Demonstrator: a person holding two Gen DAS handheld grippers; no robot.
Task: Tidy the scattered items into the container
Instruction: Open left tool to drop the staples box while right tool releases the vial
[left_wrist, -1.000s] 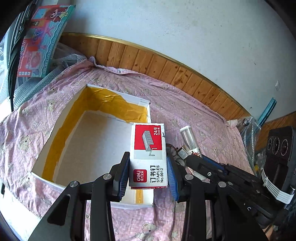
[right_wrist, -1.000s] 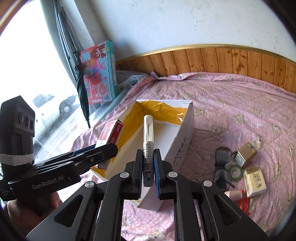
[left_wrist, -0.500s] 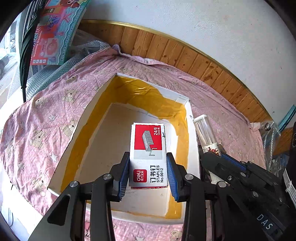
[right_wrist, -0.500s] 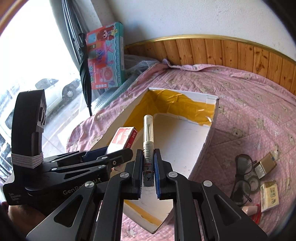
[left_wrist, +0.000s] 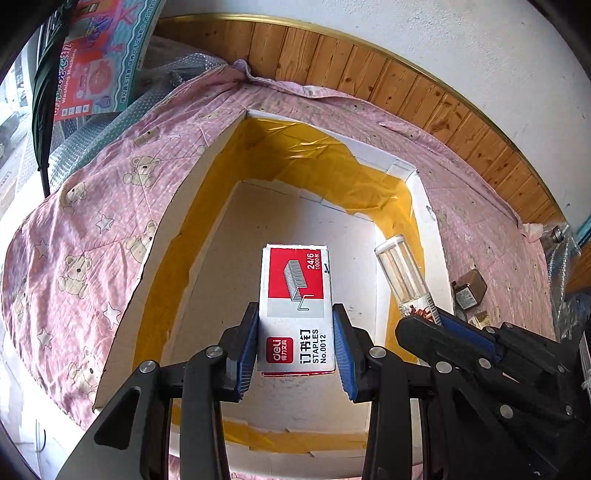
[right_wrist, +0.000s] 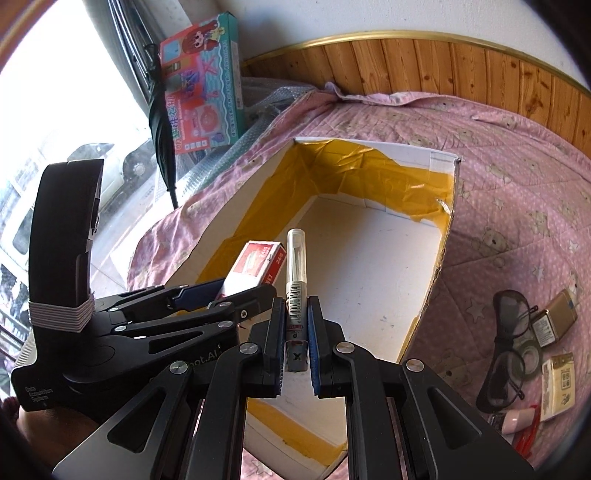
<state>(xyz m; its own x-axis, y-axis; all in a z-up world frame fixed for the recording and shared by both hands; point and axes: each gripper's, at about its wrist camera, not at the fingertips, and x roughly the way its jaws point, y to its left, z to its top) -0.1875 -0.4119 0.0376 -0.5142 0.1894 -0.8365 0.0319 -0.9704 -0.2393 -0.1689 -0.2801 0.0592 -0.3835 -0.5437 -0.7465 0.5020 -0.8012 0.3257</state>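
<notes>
Over the open white box (left_wrist: 207, 206) with yellow-taped walls, the left wrist view has the left gripper (left_wrist: 295, 347) clamped on a staples box (left_wrist: 295, 306): red panel, "deli", "STAPLES No.0012", "24/6". At 3 o'clock the right gripper (left_wrist: 424, 325) pokes in, carrying a clear-capped pen (left_wrist: 402, 273) above the box's right wall.

Switching to the right wrist view: the right gripper (right_wrist: 297, 347) is closed on that pen (right_wrist: 296, 280), barcode label showing. At 9 o'clock sits the left gripper (right_wrist: 225, 295), body marked "Data Acquisition System", with the staples box (right_wrist: 255, 266). Only here, at 4 o'clock on the pink bear-print quilt (right_wrist: 517, 206): glasses (right_wrist: 506, 350) and small cartons (right_wrist: 557, 384).
</notes>
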